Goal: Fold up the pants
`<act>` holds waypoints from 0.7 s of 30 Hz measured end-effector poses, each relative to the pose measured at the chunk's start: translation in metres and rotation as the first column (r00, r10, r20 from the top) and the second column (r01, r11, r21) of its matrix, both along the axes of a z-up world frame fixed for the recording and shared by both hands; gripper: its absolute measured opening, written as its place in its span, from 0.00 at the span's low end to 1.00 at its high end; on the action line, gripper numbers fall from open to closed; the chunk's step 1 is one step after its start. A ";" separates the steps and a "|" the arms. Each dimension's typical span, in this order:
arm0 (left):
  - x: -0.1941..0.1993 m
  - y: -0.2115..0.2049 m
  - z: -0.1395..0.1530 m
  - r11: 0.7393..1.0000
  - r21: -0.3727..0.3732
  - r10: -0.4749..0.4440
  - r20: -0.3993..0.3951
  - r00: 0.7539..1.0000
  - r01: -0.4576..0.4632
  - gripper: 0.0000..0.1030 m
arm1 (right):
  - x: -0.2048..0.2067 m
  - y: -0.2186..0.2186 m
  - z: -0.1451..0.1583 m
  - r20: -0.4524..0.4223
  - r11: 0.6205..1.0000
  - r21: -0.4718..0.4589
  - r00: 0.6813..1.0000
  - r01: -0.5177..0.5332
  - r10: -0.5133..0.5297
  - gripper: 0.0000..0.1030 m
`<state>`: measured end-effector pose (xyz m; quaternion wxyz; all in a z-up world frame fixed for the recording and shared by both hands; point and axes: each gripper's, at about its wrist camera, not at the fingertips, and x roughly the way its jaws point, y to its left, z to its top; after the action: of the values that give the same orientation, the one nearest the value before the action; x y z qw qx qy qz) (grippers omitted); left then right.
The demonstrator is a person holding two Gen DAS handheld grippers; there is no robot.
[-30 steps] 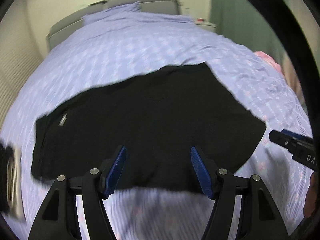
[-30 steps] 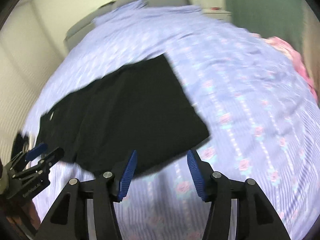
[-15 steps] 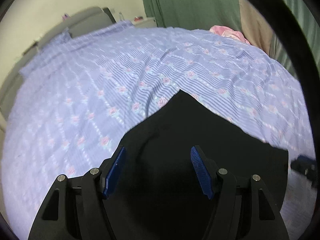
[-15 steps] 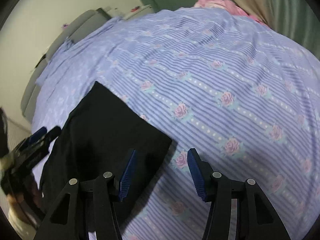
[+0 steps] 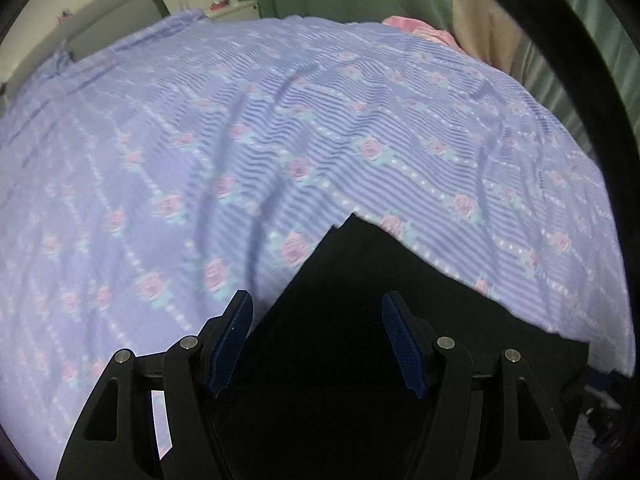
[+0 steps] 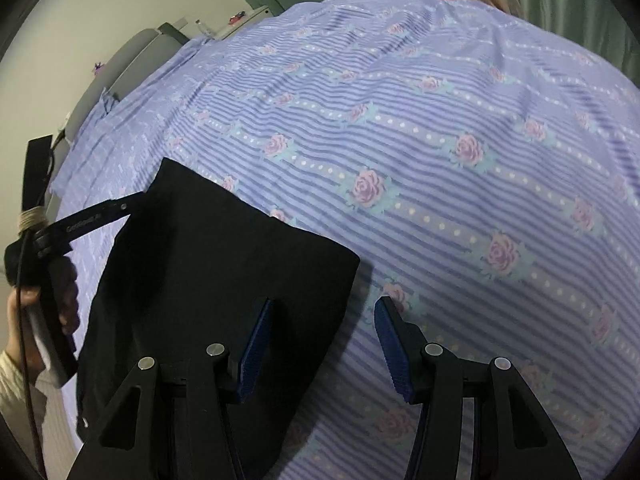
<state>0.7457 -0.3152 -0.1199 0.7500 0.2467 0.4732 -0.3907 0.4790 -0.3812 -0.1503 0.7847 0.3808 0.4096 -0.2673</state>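
Lying on bed (image 6: pixel 460 128): black pants (image 6: pixel 224 264) | below both hand-held grippers, left (image 5: pixel 316 340), right (image 6: pixel 320 340) | jaws spread, apparently empty

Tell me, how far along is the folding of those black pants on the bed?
Partly done, it seems: the black pants lie flat on the flowered bedsheet as a compact shape with straight edges, as if already folded at least once. In hand: nothing; the left gripper and right gripper hover open over two of its corners. Left, probably: grasping those corners and folding again.
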 end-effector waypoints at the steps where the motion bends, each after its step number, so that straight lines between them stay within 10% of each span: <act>1: 0.004 -0.005 -0.004 1.000 -0.001 -0.005 -0.021 1.000 0.005 0.64 | 0.000 -0.001 -0.001 0.004 1.000 0.009 1.000 0.008 -0.008 0.52; 9: 0.023 -0.021 -0.034 0.999 0.031 0.013 -0.114 0.993 -0.009 0.64 | 0.016 -0.002 -0.009 0.018 0.999 0.030 1.000 0.018 -0.019 0.52; 12: 0.023 -0.018 -0.034 1.000 0.025 0.012 -0.133 0.991 -0.009 0.49 | 0.019 -0.003 -0.011 0.028 0.999 0.034 1.000 0.003 -0.004 0.49; 15: 0.022 -0.014 -0.030 1.000 0.012 0.013 -0.158 0.987 -0.012 0.14 | 0.021 -0.008 -0.015 0.021 0.999 0.040 1.000 -0.009 0.009 0.24; 21: 0.008 -0.015 0.011 0.995 -0.089 -0.051 -0.079 0.996 0.044 0.07 | 0.011 -0.016 0.019 0.062 0.999 -0.029 0.998 0.016 -0.015 0.09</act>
<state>0.7533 -0.3304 -0.1091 0.7307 0.2090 0.4797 -0.4385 0.4898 -0.3971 -0.1310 0.8005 0.3804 0.3782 -0.2675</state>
